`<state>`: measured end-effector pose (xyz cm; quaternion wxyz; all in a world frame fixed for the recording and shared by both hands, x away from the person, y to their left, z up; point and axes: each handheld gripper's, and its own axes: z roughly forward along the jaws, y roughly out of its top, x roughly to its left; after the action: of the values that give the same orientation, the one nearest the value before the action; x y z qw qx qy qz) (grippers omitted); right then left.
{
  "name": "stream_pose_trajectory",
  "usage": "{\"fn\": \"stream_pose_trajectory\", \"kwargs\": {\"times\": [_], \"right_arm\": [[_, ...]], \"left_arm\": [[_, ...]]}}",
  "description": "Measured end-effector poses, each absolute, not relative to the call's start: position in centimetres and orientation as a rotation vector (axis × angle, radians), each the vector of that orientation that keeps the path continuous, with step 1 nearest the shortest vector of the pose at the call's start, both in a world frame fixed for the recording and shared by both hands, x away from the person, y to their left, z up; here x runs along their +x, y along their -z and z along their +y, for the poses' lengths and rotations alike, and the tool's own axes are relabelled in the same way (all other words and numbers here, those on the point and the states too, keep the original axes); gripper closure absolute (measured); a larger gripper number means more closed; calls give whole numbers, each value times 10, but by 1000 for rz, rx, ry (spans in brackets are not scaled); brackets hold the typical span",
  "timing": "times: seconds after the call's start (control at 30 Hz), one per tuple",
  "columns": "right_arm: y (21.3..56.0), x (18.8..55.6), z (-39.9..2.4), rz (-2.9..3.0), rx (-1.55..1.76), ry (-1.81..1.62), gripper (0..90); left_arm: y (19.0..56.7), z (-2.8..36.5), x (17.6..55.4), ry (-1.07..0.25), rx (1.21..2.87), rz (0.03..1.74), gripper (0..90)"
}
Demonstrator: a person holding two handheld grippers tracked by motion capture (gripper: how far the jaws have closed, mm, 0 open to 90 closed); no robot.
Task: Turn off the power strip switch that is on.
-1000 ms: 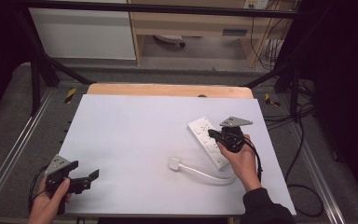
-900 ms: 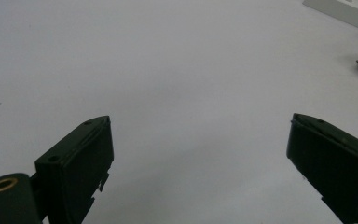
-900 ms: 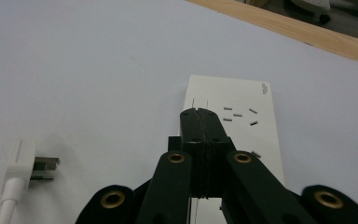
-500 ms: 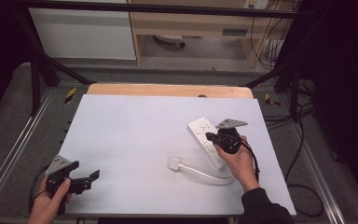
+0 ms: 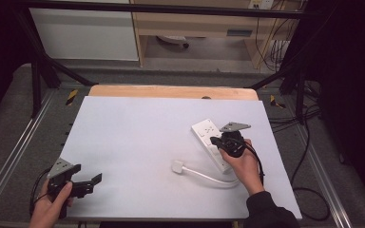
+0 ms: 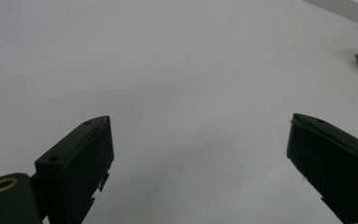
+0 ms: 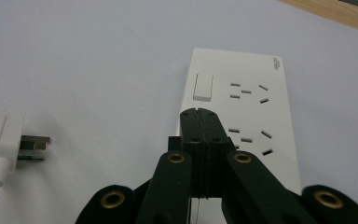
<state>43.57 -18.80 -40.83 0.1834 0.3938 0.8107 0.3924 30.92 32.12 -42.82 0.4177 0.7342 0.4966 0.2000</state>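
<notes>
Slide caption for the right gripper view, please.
Shut right gripper poised over white power strip, plug lying unplugged alongside.

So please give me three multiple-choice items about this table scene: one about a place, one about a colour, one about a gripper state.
1. Where does the white plastic power strip lie on the pale grey table top?
A. on the person's right half
B. at the left edge
C. on the wooden strip at the far edge

2. What colour is the flat plug and its cable?
A. black
B. white
C. orange

3. How do the jaws of the right gripper stand?
A. wide apart
C. pressed together, empty
B. shut on the plug

Answers: 1 A, the high view shows the strip by the right hand. 2 B, both gripper views show the plug white. 3 C, in the right gripper view the jaws meet above the strip with nothing between them, while the left gripper is open.
</notes>
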Motion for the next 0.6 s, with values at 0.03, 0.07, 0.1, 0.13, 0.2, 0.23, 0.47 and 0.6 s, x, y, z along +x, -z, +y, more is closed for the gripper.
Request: {"fn": "stream_pose_trajectory", "kwargs": {"times": [0.03, 0.07, 0.1, 0.13, 0.2, 0.23, 0.47, 0.6], "right_arm": [[409, 436, -188, 2288, 1112, -1101, 900], [410, 436, -188, 2291, 1111, -1097, 900], [410, 436, -187, 2293, 1113, -1095, 900], [411, 436, -188, 2297, 1116, -1089, 900], [412, 436, -188, 2301, 1124, -1084, 900], [412, 436, -188, 2303, 1125, -1082, 900], [416, 436, -190, 2320, 1132, -1061, 900], [418, 436, -191, 2325, 1137, -1053, 900]], "left_arm": [[428, 321, 309, -501, 1841, 1246, 72], [428, 321, 309, -500, 1841, 1246, 71], [428, 321, 309, -500, 1842, 1246, 72], [428, 321, 309, -500, 1843, 1245, 72], [428, 321, 309, -500, 1843, 1245, 71], [428, 321, 309, -500, 1843, 1245, 72], [428, 320, 309, -498, 1846, 1243, 72], [429, 320, 309, -498, 1847, 1243, 72]]}}
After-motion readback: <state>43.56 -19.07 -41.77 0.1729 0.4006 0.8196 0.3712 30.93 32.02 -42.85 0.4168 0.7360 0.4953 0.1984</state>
